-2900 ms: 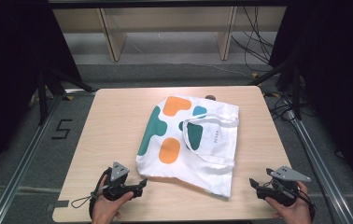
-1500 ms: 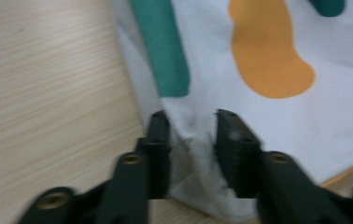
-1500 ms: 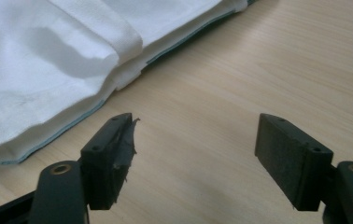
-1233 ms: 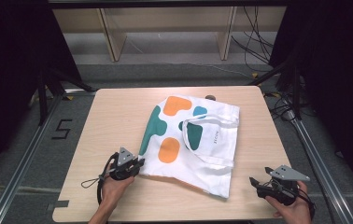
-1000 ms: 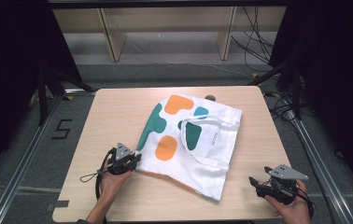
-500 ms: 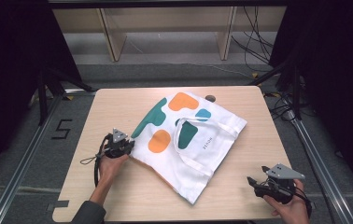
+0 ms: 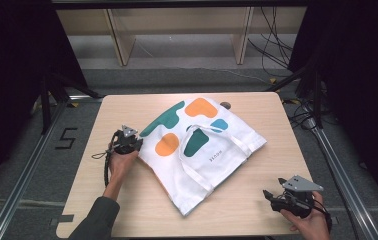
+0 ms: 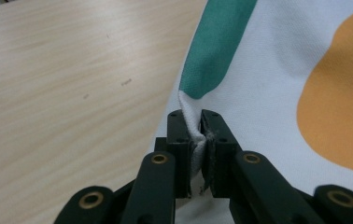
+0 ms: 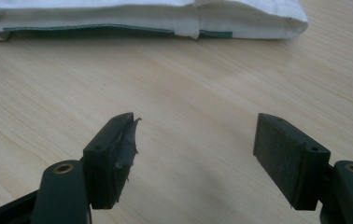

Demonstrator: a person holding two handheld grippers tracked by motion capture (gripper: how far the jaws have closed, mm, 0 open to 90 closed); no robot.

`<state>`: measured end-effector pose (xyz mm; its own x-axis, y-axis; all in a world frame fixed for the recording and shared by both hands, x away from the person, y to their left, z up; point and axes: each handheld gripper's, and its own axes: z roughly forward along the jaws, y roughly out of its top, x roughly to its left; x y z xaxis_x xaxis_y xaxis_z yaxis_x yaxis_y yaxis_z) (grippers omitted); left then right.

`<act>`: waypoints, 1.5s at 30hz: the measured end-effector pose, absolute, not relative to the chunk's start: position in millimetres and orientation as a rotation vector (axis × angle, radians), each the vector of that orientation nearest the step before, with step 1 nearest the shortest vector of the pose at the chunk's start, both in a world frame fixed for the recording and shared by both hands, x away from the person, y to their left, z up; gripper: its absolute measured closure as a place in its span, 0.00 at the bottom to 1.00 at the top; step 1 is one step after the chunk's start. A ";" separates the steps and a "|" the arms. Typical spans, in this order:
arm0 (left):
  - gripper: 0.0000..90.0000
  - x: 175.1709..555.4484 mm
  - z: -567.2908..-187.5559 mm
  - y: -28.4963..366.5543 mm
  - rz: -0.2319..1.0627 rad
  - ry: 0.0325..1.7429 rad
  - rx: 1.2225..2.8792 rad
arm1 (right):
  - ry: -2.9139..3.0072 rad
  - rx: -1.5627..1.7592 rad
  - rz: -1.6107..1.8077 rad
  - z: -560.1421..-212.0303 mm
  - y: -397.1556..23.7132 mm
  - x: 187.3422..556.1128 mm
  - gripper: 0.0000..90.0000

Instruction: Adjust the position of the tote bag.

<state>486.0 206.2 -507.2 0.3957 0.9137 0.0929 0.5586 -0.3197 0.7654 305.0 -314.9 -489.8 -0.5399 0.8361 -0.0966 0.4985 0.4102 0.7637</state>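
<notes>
A white tote bag [image 7: 212, 150] with green, orange and blue blobs lies slanted across the wooden table [image 7: 127, 107], its two straps loose on top. My left gripper [image 7: 136, 143] is shut on the bag's left corner. In the left gripper view the white cloth [image 8: 197, 140] is bunched between the pads, beside a green patch [image 8: 214, 51]. My right gripper [image 7: 268, 196] rests open near the table's front right edge, apart from the bag. In the right gripper view its jaws [image 9: 193, 154] stand wide over bare wood, with the bag's folded edge [image 9: 165, 21] ahead.
A small dark round object [image 7: 225, 105] sits on the table behind the bag. Wooden shelf legs [image 7: 119, 40] and cables [image 7: 272, 45] lie on the floor beyond the table. Metal rails [image 7: 337, 170] run along both sides.
My left gripper has dragged the bag's corner toward the table's left and back, turning the bag so it lies diagonally. The right gripper has stayed where it was.
</notes>
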 end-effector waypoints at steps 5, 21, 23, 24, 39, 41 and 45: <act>0.88 493.9 -510.1 206.2 0.674 1.284 1.969 | 2.204 1.118 0.940 -489.5 -314.9 304.8 0.34; 0.31 392.0 -448.9 167.7 0.564 1.169 1.929 | 2.223 1.105 0.930 -492.0 -314.3 304.4 0.33; 0.32 366.4 -454.6 149.8 0.478 1.065 1.976 | 2.243 1.132 0.932 -491.8 -312.3 304.2 0.33; 0.32 351.2 -461.9 137.5 0.397 1.026 1.999 | 2.243 1.115 0.926 -492.0 -312.4 304.4 0.33; 0.24 293.3 -494.3 76.2 0.352 0.819 2.197 | 2.274 1.086 0.891 -493.4 -309.6 304.5 0.32; 0.24 292.5 -499.0 72.6 0.405 0.797 2.237 | 2.269 1.071 0.894 -493.1 -308.9 304.2 0.32; 0.25 291.1 -504.6 68.1 0.438 0.787 2.265 | 2.291 1.087 0.872 -493.3 -309.0 303.6 0.32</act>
